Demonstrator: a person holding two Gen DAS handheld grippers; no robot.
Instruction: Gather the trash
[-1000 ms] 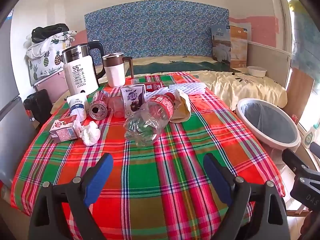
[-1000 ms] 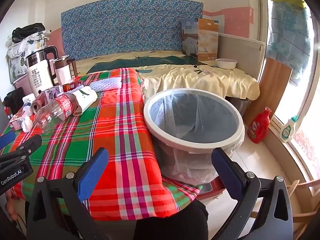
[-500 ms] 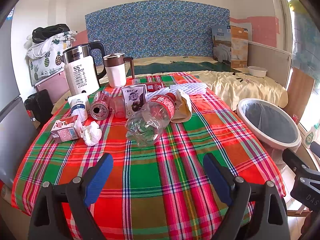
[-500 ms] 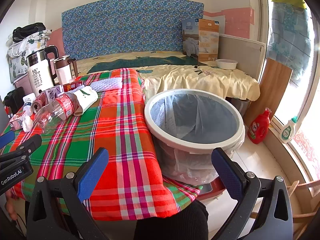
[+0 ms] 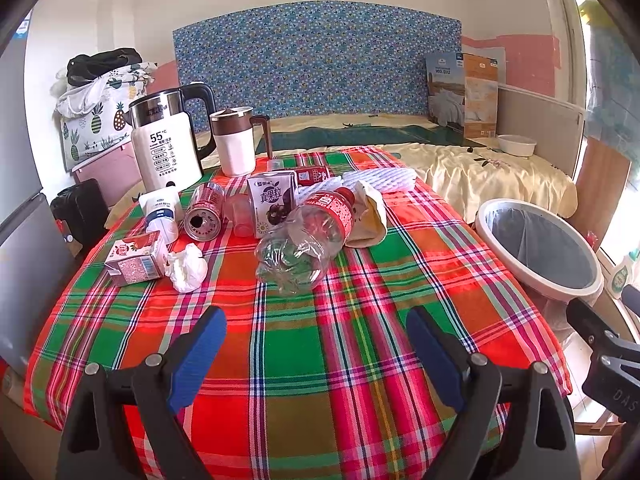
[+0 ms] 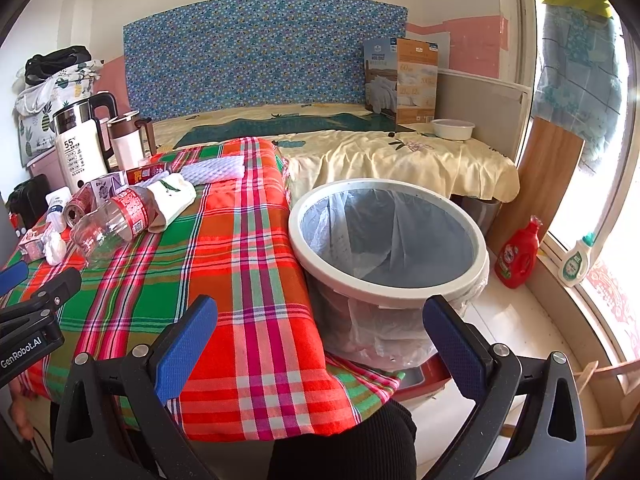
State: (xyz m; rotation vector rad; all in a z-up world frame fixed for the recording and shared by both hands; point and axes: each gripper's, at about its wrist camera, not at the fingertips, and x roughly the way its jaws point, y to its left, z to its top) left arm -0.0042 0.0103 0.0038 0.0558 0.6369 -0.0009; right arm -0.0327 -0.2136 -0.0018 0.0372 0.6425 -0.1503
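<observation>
My lined bin (image 6: 387,236), frame centre, holds nothing; crushed bottle (image 5: 308,236) lies on the tabletop (image 5: 360,320); both my fingers (image 5: 434,354) spread wide.

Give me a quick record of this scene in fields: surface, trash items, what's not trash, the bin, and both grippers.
surface: table under a plaid cloth
trash: crushed plastic bottle, red can, juice carton, small pink carton, crumpled tissue
not trash: kettle, mug
bin: lined trash bin off the table's right edge, nothing visible inside
left gripper: open, holding nothing
right gripper: open, holding nothing
</observation>
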